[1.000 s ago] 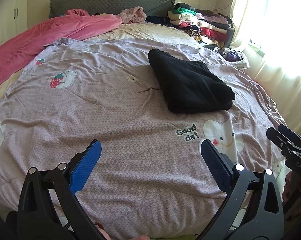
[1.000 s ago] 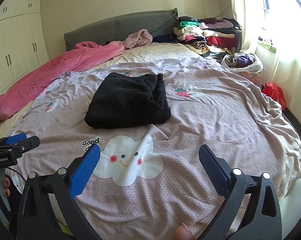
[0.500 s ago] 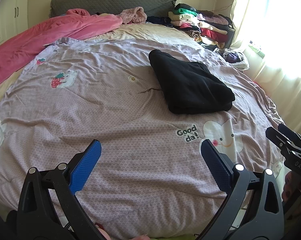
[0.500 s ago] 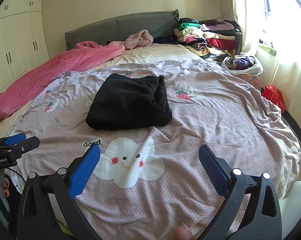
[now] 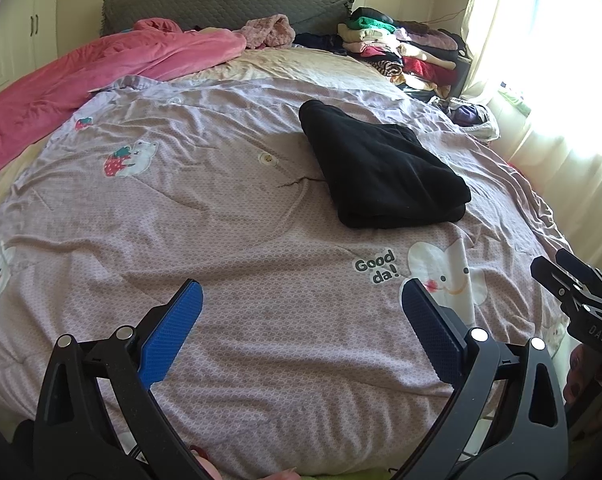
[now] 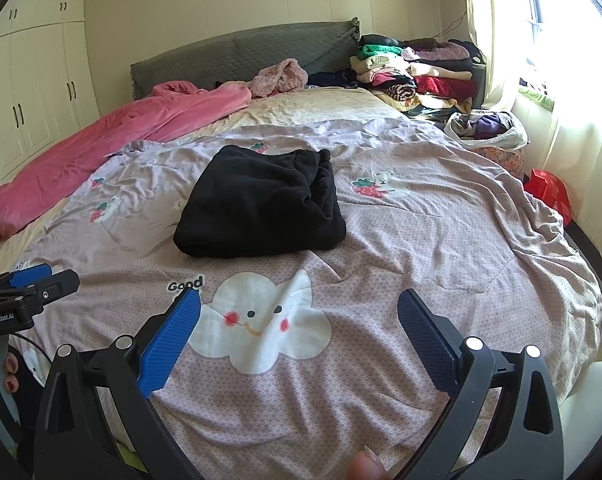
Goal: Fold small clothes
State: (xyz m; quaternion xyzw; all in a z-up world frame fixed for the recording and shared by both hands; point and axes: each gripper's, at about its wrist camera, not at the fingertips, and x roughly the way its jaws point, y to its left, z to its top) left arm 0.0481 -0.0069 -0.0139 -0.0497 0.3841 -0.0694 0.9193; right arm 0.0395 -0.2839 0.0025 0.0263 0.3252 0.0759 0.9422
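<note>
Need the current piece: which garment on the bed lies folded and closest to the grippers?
The black folded garment, alone on the lilac quilt just beyond the cloud print. The pink fluffy garment and clothes stack sit by the headboard.

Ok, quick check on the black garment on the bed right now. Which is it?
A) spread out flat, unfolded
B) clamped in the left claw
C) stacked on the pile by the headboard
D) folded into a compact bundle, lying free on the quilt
D: the black garment lies folded in layers on the lilac quilt, while the left claw and right claw are both open, short of it.
</note>
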